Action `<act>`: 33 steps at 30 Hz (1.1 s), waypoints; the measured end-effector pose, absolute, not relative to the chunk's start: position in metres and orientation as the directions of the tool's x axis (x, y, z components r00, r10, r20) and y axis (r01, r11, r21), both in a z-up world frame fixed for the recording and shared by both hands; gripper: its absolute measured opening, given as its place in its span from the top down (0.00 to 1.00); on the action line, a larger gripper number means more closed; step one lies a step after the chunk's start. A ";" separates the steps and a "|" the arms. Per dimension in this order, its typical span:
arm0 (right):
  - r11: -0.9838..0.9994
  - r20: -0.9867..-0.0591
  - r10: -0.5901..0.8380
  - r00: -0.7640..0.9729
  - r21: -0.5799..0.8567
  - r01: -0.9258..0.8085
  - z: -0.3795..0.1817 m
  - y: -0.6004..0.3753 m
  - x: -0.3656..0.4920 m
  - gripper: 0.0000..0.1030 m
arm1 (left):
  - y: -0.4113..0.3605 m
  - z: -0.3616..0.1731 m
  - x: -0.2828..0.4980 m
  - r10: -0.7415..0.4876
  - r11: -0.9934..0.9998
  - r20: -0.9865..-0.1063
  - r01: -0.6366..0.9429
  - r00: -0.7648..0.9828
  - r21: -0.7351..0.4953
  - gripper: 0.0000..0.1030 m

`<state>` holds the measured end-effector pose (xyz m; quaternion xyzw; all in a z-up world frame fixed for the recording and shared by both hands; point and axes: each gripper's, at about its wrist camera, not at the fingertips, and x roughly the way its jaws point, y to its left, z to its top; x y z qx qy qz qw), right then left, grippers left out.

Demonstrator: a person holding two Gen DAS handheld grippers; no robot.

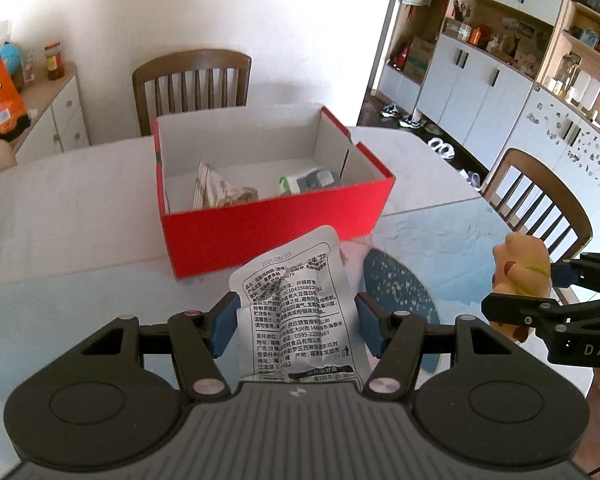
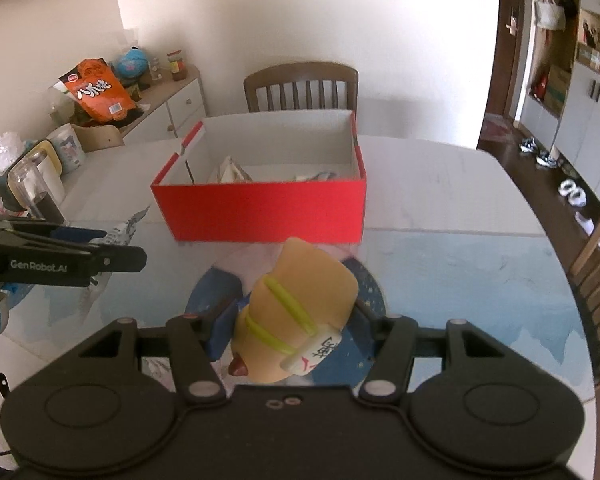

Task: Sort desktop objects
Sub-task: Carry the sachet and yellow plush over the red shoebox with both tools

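The left tongs point(image 1: 298, 322) hold a crinkled white snack packet point(image 1: 300, 304) printed with black text, its sides pinched between the blue pads point(image 1: 222, 326), so it hangs above the surface point(image 1: 80, 216) just in front of a red box point(image 1: 268, 220). The right tongs point(image 2: 290, 326) grip a pale yellow toy figure point(image 2: 300, 312) with green bands and a small white tag, which lies tilted between the pads and is also raised off the surface. In the left wrist view the toy and the right tongs show at the right edge, well apart from the packet. The red box is open at the top and white inside, and stands on the surface beyond both tongs. Inside it lie a crumpled striped packet point(image 1: 220, 190) on the left and a small green and white carton point(image 1: 296, 182) on the right, next to something grey that I cannot make out. A wooden chair point(image 1: 192, 84) stands behind the box against the white wall. A low cabinet point(image 2: 168, 104) to the left carries an orange bag point(image 2: 98, 92) and a small blue globe point(image 2: 132, 62).
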<state>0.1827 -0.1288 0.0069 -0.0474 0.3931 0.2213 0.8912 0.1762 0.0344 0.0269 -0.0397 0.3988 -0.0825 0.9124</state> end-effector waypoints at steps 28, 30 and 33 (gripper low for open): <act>0.870 -0.671 0.390 0.631 0.044 -0.491 0.048 -0.096 0.246 0.43 | 0.058 0.083 0.255 -0.175 0.984 -0.661 0.143 0.730 -0.103 0.40; 0.869 -0.669 0.389 0.634 0.037 -0.494 0.050 -0.093 0.251 0.43 | 0.060 0.085 0.263 -0.173 0.985 -0.659 0.144 0.732 -0.098 0.40; 0.867 -0.664 0.386 0.640 0.023 -0.498 0.052 -0.088 0.259 0.43 | 0.064 0.089 0.276 -0.169 0.985 -0.658 0.144 0.734 -0.093 0.40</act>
